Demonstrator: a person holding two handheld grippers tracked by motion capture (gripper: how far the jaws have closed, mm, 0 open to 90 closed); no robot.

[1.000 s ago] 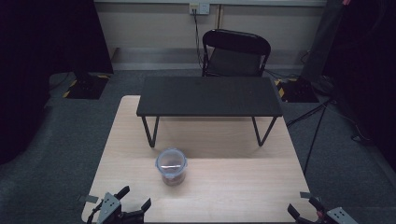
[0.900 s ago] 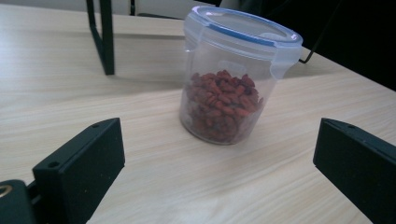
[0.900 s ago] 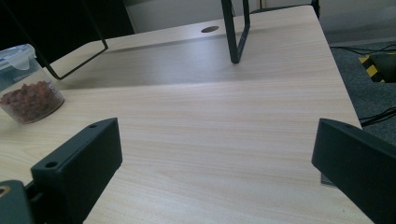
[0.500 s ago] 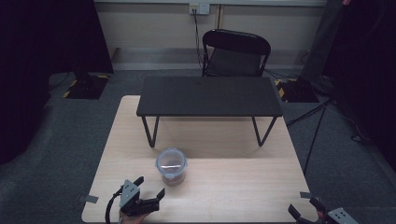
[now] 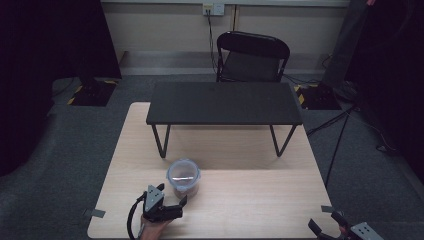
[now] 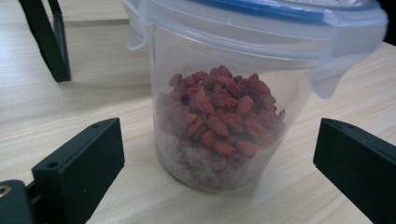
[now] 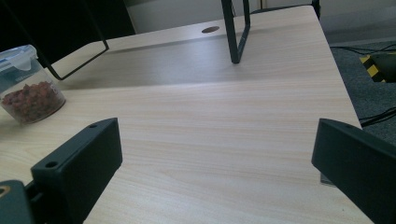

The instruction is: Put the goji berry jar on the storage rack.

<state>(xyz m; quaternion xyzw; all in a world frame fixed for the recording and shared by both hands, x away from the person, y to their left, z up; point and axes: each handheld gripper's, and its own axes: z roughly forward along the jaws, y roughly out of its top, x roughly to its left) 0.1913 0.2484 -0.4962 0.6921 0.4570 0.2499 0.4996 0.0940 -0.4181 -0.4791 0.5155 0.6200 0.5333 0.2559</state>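
A clear plastic tub [image 5: 183, 177] with a clip-on lid stands on the light wood table [image 5: 250, 200], left of centre. In the left gripper view the tub [image 6: 219, 116] holds red dried berries over a paler layer. My left gripper [image 5: 172, 194] is open just in front of the tub, its jaws spread wide to either side of the tub without touching it [image 6: 217, 137]. My right gripper [image 5: 327, 223] is open at the table's front right corner, with nothing between its jaws [image 7: 217, 140]. From there the tub [image 7: 30, 91] sits far to the left.
A low black bench [image 5: 224, 102] on thin metal legs stands across the back half of the table. Behind the table is a black chair [image 5: 252, 57]. Tape marks [image 5: 95, 213] sit at the front corners. Dark carpet surrounds the table.
My left gripper has moved from the front left corner rightward and forward up to the tub. The right gripper and the tub have stayed put.
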